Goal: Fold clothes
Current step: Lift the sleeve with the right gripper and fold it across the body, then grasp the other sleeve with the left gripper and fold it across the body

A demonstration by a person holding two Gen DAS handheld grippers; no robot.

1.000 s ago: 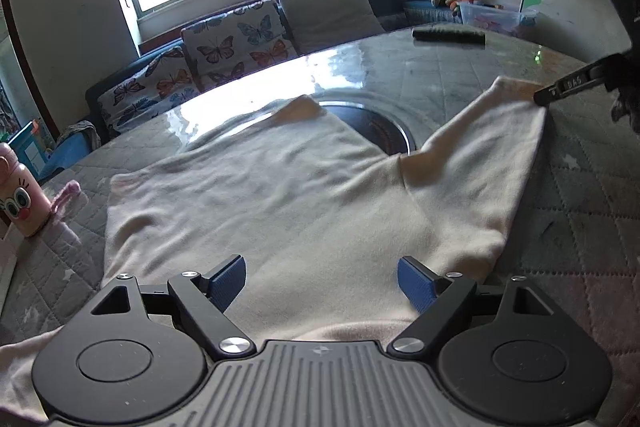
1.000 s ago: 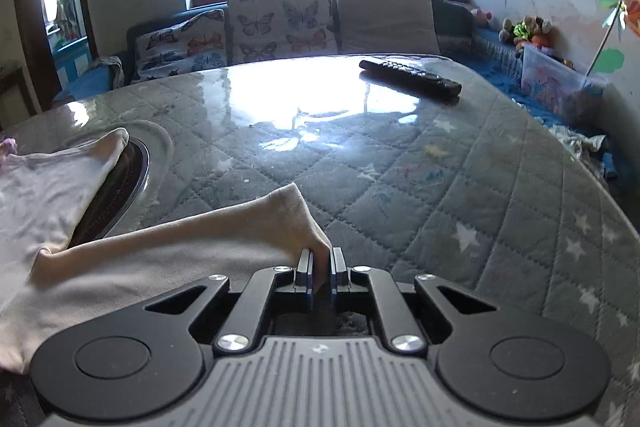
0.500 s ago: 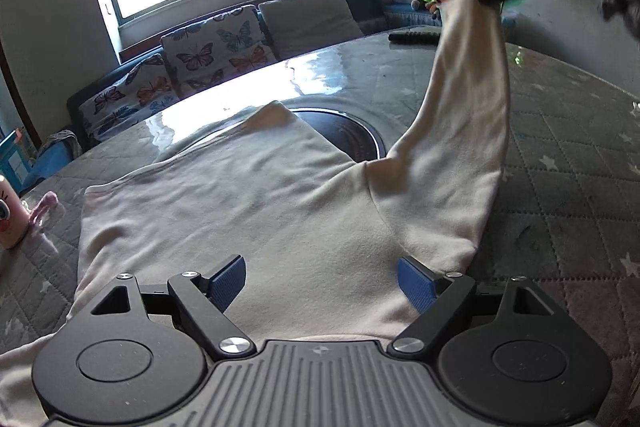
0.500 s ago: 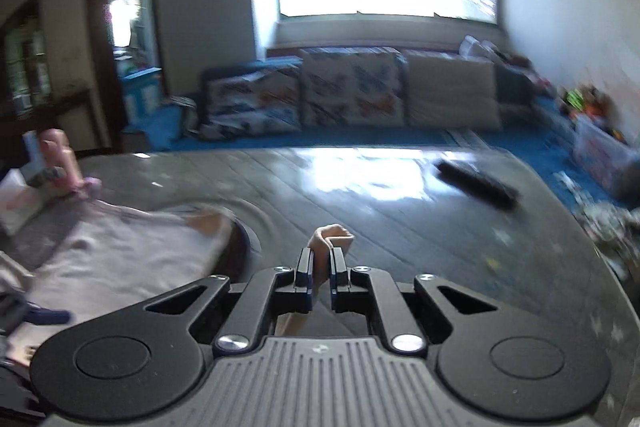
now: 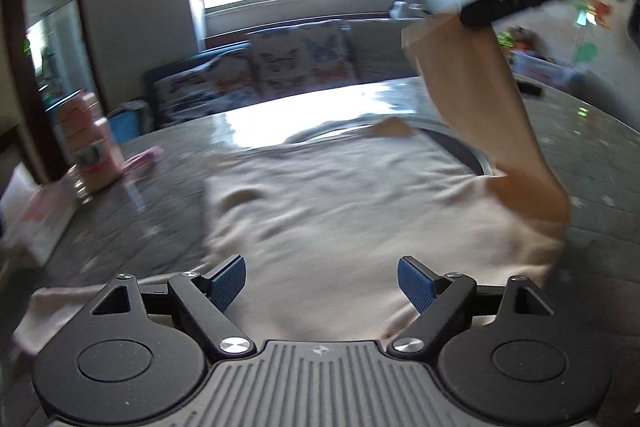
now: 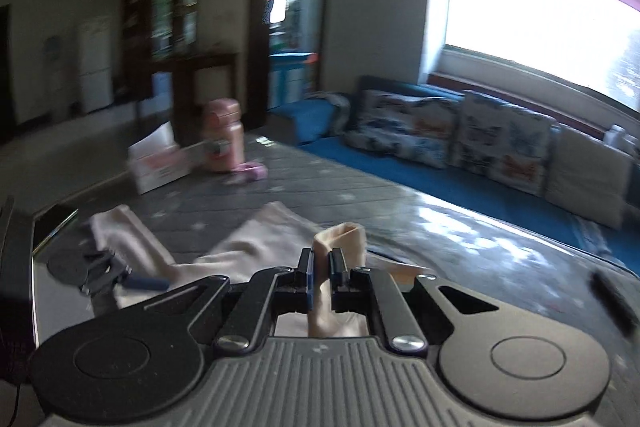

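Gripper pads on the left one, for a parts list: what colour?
Blue pads, clearest in the left wrist view.

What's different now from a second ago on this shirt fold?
The right gripper, jaws shut on the sleeve cuff throughout, has lifted it off the table and swung it up and across toward the shirt body. The left gripper stayed open above the near hem, holding nothing. The shirt body stayed flat on the table.

The shirt was soft, matt cream cloth, lightly creased. The table had a quilted grey cover under a glossy, reflective sheet. The gripper was matt black plastic with ribbed blue pads and shiny metal screws.
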